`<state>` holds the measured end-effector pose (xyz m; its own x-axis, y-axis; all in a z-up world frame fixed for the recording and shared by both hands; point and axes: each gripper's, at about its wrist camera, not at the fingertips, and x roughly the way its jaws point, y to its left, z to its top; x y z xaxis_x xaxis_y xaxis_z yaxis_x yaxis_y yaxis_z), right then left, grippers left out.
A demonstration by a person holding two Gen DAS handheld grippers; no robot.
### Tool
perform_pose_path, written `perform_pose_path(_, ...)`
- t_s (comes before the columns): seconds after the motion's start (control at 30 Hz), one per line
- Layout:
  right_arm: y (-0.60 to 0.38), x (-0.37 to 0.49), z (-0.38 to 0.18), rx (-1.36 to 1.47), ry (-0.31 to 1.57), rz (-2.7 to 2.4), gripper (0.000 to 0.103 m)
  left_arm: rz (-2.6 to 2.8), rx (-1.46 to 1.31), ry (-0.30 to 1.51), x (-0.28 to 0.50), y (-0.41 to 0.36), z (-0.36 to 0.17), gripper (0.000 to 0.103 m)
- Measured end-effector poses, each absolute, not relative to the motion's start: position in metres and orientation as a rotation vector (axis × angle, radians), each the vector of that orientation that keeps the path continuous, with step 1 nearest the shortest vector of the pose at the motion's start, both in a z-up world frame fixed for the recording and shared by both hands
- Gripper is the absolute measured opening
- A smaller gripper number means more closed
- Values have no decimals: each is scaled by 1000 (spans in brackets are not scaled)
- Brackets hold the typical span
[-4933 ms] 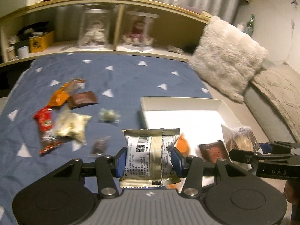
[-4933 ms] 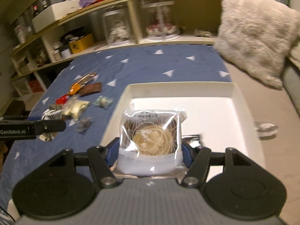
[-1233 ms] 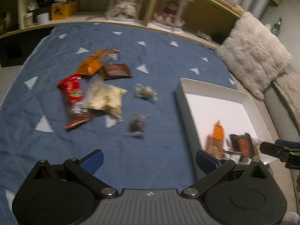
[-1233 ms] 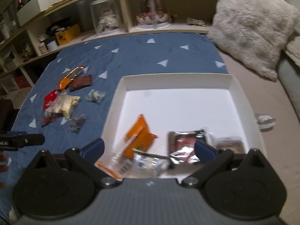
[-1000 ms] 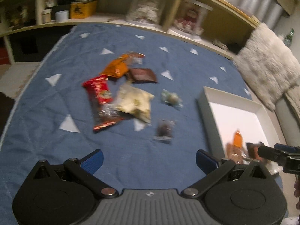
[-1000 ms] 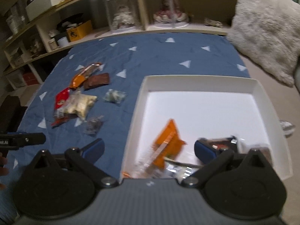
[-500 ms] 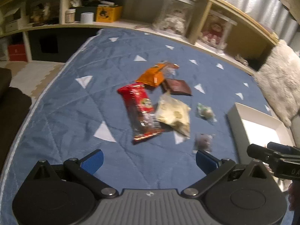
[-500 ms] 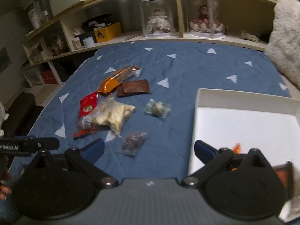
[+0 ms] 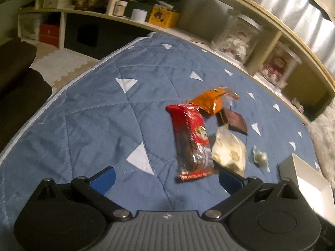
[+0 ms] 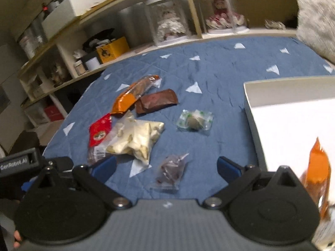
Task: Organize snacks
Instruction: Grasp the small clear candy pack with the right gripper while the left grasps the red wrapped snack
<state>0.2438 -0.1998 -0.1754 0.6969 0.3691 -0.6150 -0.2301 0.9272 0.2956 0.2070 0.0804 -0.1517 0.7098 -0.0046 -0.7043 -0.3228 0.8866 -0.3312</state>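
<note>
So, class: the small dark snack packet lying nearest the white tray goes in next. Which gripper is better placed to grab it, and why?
Right. The right gripper is open, and the dark packet lies between its jaws, beside the white tray. The left gripper, also open, faces the red packet instead.

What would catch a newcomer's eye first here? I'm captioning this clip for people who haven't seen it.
Probably the loose cluster of snacks on the blue quilt: a red packet, an orange packet and a brown bar lying close together. Next, the white tray at right, with an orange snack inside.
</note>
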Motion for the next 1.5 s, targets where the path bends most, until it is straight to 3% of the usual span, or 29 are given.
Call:
perform_pose_path(0.3,-206,240,-194,260,715,448,101,243,-380,801,260,83,-149,103)
perform_pose_path(0.43,-207,241,-198,261,746,430,74,260,-330,847,287,81,-154,103)
perform_pose_path(0.57,-206,244,-202,256,788,437,66,268,-240,896,311,72,-159,103)
perform_pose_path(0.8,-211,246,-203,316,783,478,63,254,-185,916,320,56,-161,103)
perform_pose_path(1.0,-217,257,-203,358,783,457,46,248,-141,948,311,52,-172,103)
perform_pose_path(1.07,-217,260,-204,347,788,442,34,247,-141,953,306,55,-172,103)
perform_pose_path(1.5,-220,239,-190,299,856,505,30,120,-1,958,280,70,-167,103)
